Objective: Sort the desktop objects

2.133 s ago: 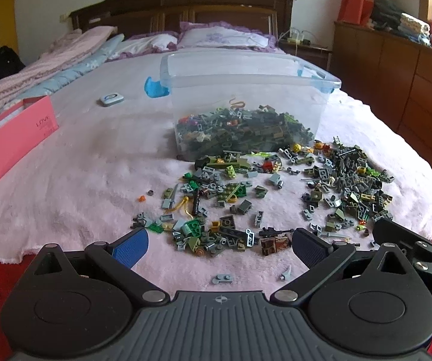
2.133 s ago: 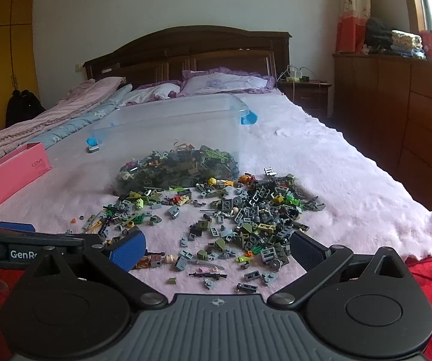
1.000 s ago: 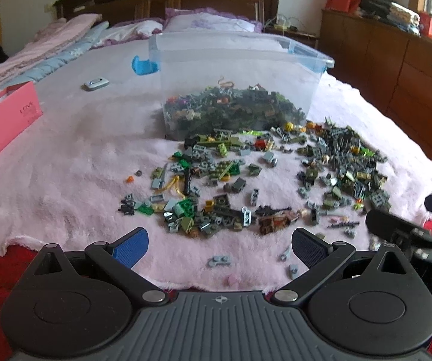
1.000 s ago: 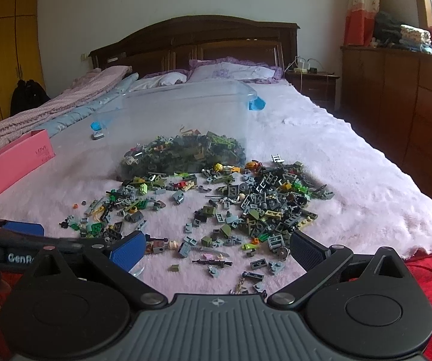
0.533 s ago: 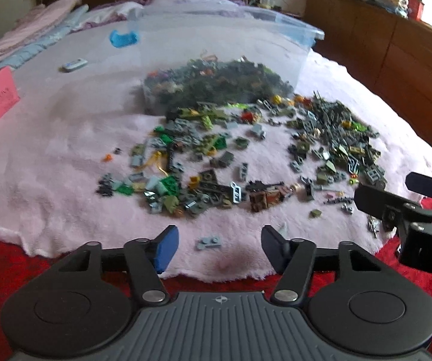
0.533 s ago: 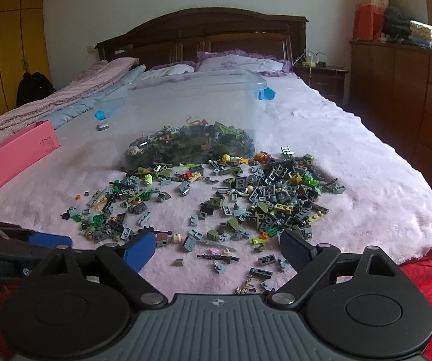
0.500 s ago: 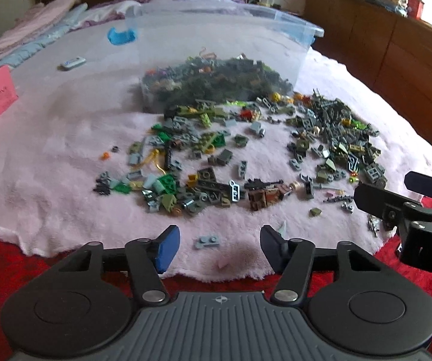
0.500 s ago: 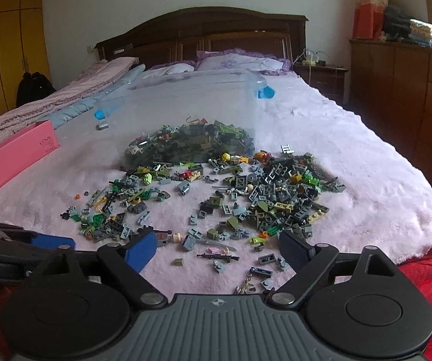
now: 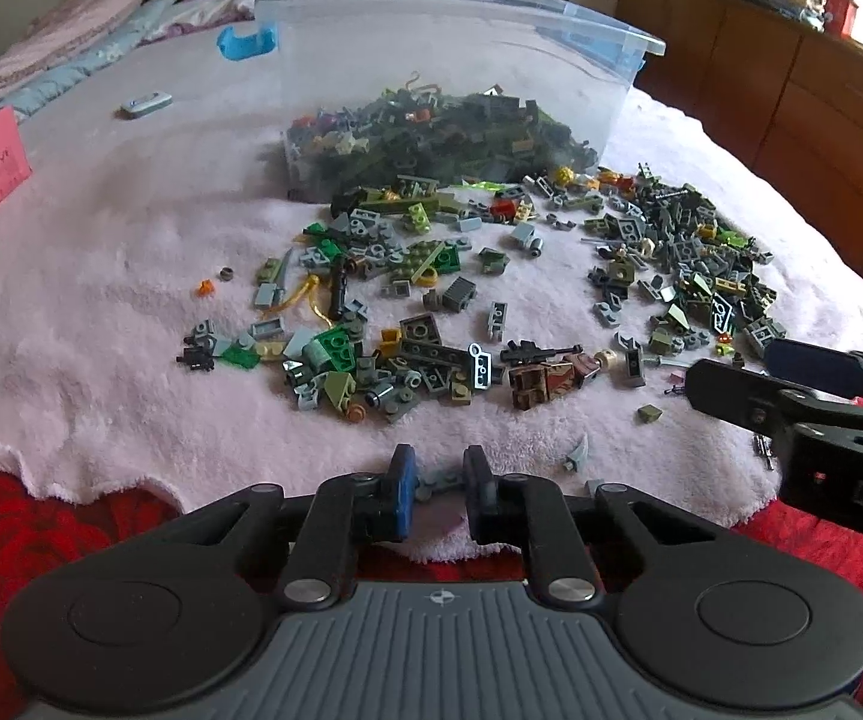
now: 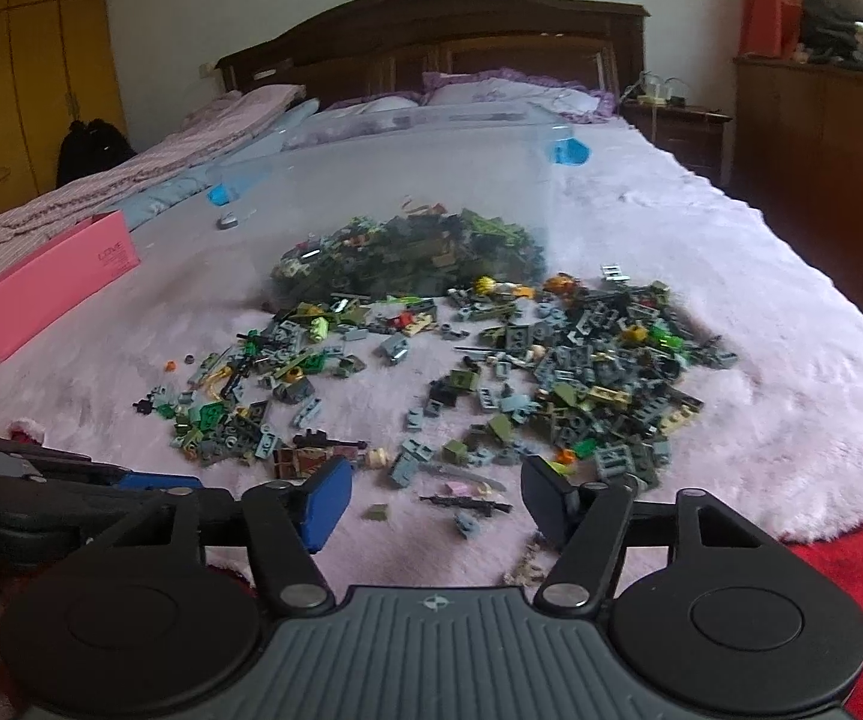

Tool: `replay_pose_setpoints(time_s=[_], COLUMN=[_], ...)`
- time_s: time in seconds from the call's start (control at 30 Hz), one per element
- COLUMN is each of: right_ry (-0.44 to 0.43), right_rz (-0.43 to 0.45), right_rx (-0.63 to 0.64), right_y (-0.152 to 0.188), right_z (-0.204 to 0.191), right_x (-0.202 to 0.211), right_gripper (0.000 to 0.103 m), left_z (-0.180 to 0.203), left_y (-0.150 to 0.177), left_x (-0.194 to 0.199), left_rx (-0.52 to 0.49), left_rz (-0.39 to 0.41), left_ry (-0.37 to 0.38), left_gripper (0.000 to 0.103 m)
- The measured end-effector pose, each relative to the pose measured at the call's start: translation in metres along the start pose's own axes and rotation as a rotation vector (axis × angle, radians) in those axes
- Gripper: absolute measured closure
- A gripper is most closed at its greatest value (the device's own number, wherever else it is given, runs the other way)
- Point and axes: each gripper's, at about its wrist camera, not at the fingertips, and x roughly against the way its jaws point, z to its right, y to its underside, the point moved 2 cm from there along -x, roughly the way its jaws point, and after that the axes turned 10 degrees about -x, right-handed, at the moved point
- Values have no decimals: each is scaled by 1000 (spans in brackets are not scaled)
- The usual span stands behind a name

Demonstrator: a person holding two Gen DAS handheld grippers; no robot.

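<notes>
the left hand-held gripper (image 9: 436, 477) is closing on a small flat grey plate brick (image 9: 439, 482) that lies right between its fingertips at twelve o'clock, at the near edge of the fluffy pink blanket (image 9: 101, 312). its long axis runs across from one pad to the other, so it looks set to be pinched end to end; whether the pads already press it i cannot tell. this hand is clearly the nearer one to that brick.

the right hand-held gripper (image 10: 440, 504) is also closing, still well spread, with nothing pinched. a thin black toy gun piece (image 10: 464, 504) lies between its fingers at twelve o'clock, long axis also crosswise. one small olive brick (image 10: 376, 512) sits just beside it at about eleven.

farther out are two loose spreads of mixed grey, green and tan toy bricks: a left scatter (image 9: 371, 312) at about eleven to twelve o'clock from the left hand-held gripper and a denser right heap (image 10: 599, 372) at one o'clock from the right; too many to count.

beyond them stands one clear plastic storage bin with blue latches (image 9: 551, 6), part filled with bricks. at ten o'clock lies one pink cardboard box (image 10: 53, 282), and one small grey flat device (image 9: 145, 104) farther on. the bed carries everything.
</notes>
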Motion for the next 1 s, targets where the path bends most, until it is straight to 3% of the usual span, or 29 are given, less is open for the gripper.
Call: replay_pose_setpoints(time_s=[0.1, 0.23, 0.4, 1.0], right_ry=[-16, -7, -8, 6], right_rz=[-29, -56, -75, -111], right_rx=[39, 94, 106, 90], right_y=[-1, 1, 1, 6], right_z=[-7, -16, -19, -18], right_x=[-11, -27, -39, -54], right_gripper=[49, 68, 78, 79], left_z=[1, 2, 2, 2], left_y=[1, 1, 1, 3], left_x=[0, 0, -1, 2], left_rx=[-8, -15, -14, -13], left_rz=[1, 2, 1, -12], left_ry=[-2, -4, -4, -7], left_gripper=[84, 84, 84, 81])
